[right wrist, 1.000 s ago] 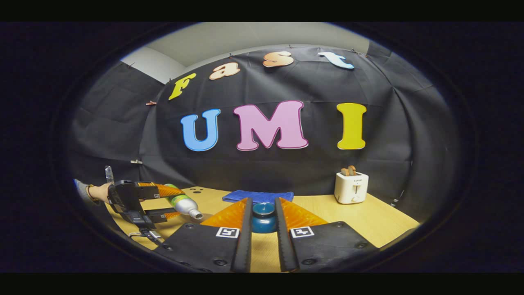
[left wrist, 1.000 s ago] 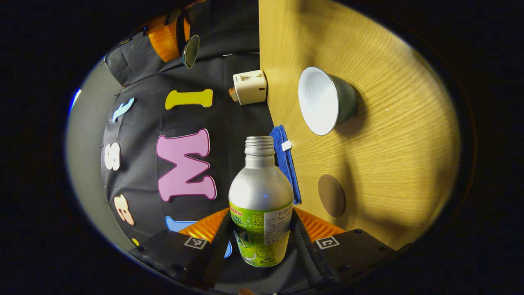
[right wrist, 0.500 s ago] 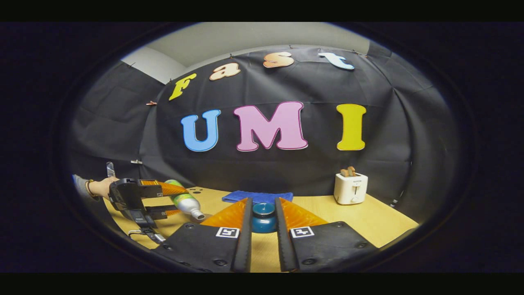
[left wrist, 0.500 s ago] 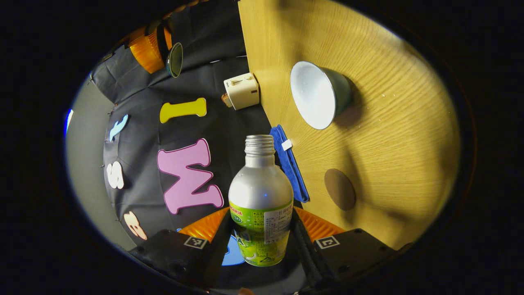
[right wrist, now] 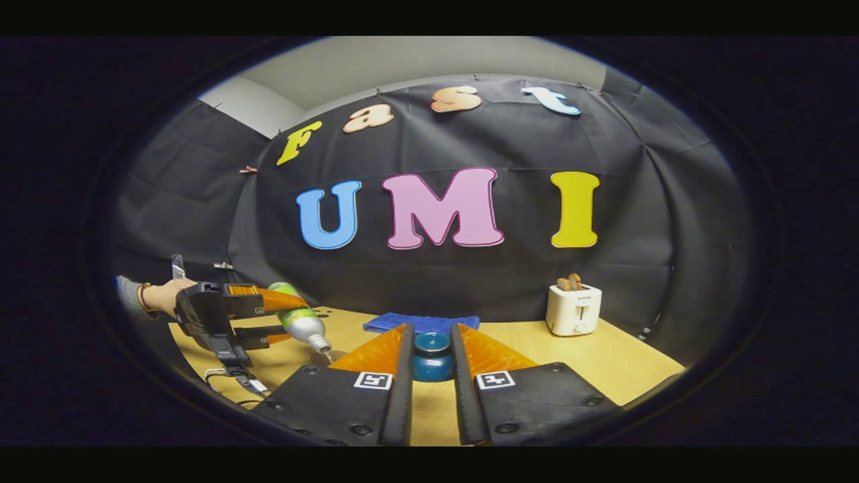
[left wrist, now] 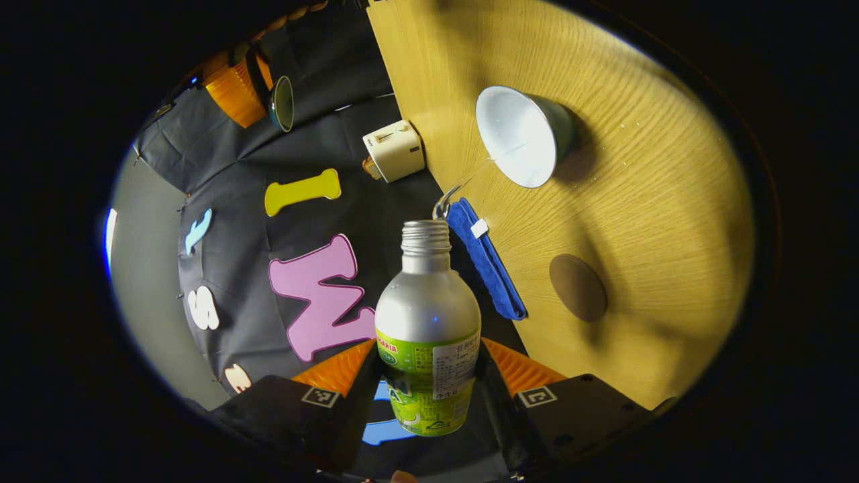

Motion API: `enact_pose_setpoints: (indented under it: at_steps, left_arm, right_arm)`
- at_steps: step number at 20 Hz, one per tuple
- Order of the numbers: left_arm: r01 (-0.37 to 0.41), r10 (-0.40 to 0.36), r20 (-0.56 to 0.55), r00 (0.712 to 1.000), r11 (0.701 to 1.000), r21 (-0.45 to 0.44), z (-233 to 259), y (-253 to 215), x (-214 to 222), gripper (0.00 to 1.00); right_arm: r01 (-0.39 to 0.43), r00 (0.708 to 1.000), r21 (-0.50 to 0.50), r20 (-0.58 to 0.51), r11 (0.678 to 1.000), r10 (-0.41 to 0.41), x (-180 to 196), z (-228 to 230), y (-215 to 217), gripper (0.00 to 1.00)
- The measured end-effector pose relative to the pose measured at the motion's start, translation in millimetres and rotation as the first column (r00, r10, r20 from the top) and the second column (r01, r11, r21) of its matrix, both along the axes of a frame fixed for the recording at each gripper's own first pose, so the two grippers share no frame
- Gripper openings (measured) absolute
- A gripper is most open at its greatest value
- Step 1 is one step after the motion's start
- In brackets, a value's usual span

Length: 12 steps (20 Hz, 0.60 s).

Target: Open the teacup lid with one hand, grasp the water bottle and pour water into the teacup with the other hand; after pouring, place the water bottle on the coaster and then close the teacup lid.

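Note:
My left gripper (left wrist: 429,376) is shut on the silver bottle with a green label (left wrist: 427,322), uncapped and tipped neck-down toward the table. A thin stream of water arcs from its mouth into the open teacup (left wrist: 527,137), which has a white inside and a dark outside. The round brown coaster (left wrist: 577,287) lies on the wood beside the cup. My right gripper (right wrist: 431,365) is shut on the dark blue lid (right wrist: 431,355) and holds it up above the table. In the right gripper view the left gripper (right wrist: 278,315) holds the tilted bottle (right wrist: 300,322) at far left.
A folded blue cloth (left wrist: 486,261) lies at the table's back edge, with a white toaster (right wrist: 574,308) farther right. A person's hand (right wrist: 158,295) holds the left gripper. The wooden table (left wrist: 637,201) has bare room around the coaster.
The bottle has tipped further and water now streams from its mouth into the teacup. The right gripper and lid have stayed put.

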<state>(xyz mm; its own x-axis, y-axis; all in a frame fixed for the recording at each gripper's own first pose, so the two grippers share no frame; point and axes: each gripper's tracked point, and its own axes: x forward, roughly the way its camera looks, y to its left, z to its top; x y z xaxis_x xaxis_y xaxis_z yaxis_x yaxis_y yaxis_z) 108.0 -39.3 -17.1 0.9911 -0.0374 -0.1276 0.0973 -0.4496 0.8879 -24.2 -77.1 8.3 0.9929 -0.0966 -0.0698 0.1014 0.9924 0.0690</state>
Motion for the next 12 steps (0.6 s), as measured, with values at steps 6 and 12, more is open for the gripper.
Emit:
enact_pose_setpoints:
  at_steps: [6,12]
  left_arm:
    - [0.016,-0.014,-0.019,1.0,0.996,0.084,3.7,-0.1,3.6,0.81]
    - [0.048,-0.045,-0.023,0.999,0.988,0.149,6.8,-6.2,5.6,0.81]
  right_arm:
    - [-0.003,1.0,0.002,-0.006,1.0,0.003,0.1,-1.4,0.3,0.26]
    - [0.002,1.0,0.01,-0.002,1.0,-0.002,-0.8,-0.9,-5.2,0.26]
